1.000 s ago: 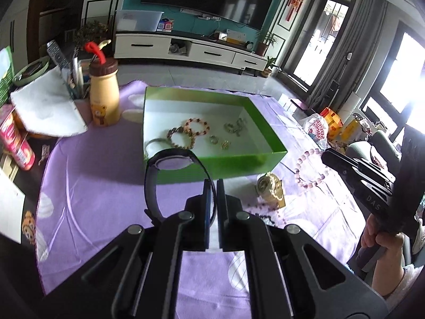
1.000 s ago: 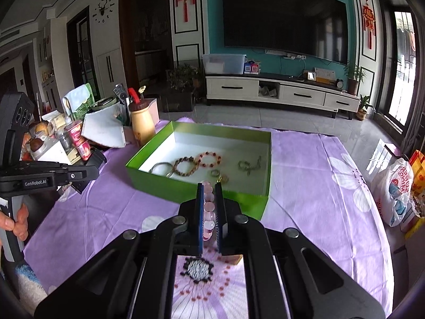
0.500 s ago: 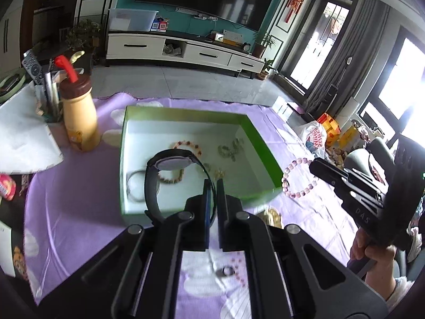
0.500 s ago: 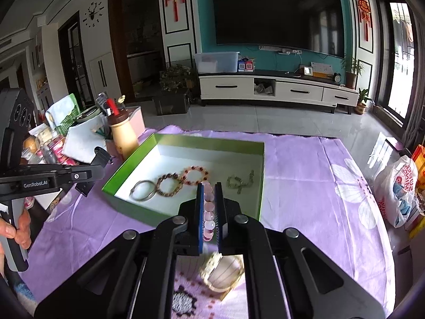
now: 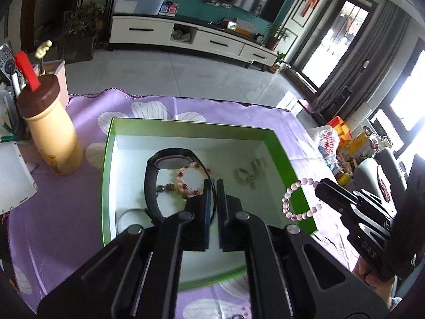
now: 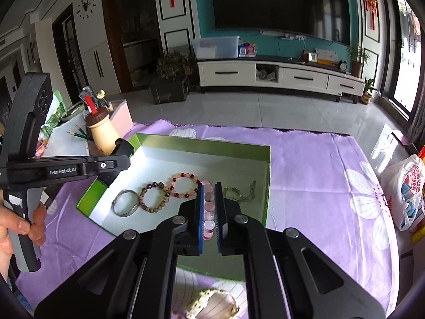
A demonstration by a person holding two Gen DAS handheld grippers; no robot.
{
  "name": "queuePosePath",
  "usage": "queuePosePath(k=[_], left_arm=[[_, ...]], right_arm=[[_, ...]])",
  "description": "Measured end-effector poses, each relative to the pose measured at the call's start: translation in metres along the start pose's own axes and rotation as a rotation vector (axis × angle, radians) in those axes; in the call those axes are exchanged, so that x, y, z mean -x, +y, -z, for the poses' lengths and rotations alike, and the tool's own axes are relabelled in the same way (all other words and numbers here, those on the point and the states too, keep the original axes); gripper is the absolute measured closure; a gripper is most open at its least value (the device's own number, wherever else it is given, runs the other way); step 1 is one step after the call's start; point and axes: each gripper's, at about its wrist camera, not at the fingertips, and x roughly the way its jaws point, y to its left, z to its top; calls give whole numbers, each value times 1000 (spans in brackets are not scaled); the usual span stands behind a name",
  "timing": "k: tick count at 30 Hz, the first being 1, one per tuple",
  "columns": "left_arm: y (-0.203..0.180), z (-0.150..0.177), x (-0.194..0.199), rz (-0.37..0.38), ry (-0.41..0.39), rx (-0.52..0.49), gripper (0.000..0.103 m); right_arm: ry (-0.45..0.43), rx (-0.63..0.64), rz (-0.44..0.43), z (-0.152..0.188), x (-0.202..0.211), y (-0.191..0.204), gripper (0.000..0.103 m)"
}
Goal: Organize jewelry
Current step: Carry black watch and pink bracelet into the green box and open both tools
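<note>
Above the green box [image 5: 281,148], left gripper [image 5: 212,186] fingers pinch the black watch [image 5: 170,162]; right gripper [image 6: 208,188] fingers pinch the pink bead bracelet [image 6: 208,212].

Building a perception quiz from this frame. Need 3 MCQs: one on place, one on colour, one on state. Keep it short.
1. Where does the black watch hang?
A. over the green box
B. beside the TV stand
C. on the floor

2. What colour are the beads of the bracelet that the right gripper holds?
A. black
B. pale pink
C. green

3. What is the state of the left gripper?
A. wide open and empty
B. shut on the watch strap
C. lying flat in the box

Answers:
1. A: the left wrist view shows the watch above the box's white floor.
2. B: pale pink and lilac beads show between the fingers in the right wrist view.
3. B: the strap runs between the nearly closed fingers.
</note>
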Motion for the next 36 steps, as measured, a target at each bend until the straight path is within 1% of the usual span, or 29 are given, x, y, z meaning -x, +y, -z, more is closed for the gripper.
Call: queuePosePath(k=[5,13,19,25,27,28,29,30,32,35,36], left_arm=[[10,-10,-28,-47,38,0,99],[21,-20,-64,-114,112,-4,99],[27,-24,-81,-173,142,-8,99],[36,-24,-91,-219,154,-2,95],[41,-25,-91,-208,151,19,93],[42,-26,-89,-211,142,22,91],[43,-27,-88,-213,135,22,84],[43,-26,-86,-213,130,26,81],[44,-26,-82,-208,117,33,78],[42,-26,-77,-199,105,32,72],[40,-25,-74,-206,96,26,66]], right_arm=[[70,-32,-25,-2,-29,-5,96],[157,-40,-15,5,-61,-9,96],[208,-32,5,10,-79,-10,96],[216,-44,24,12,-83,-16,95],[210,-49,28,12,-82,-19,91],[206,-54,31,12,-82,-20,90],[205,-63,31,11,-81,-22,85],[199,-73,29,11,-80,-23,84],[183,-83,27,10,-75,-26,84],[160,-101,17,8,-67,-29,79],[154,-106,15,8,-64,-30,79]])
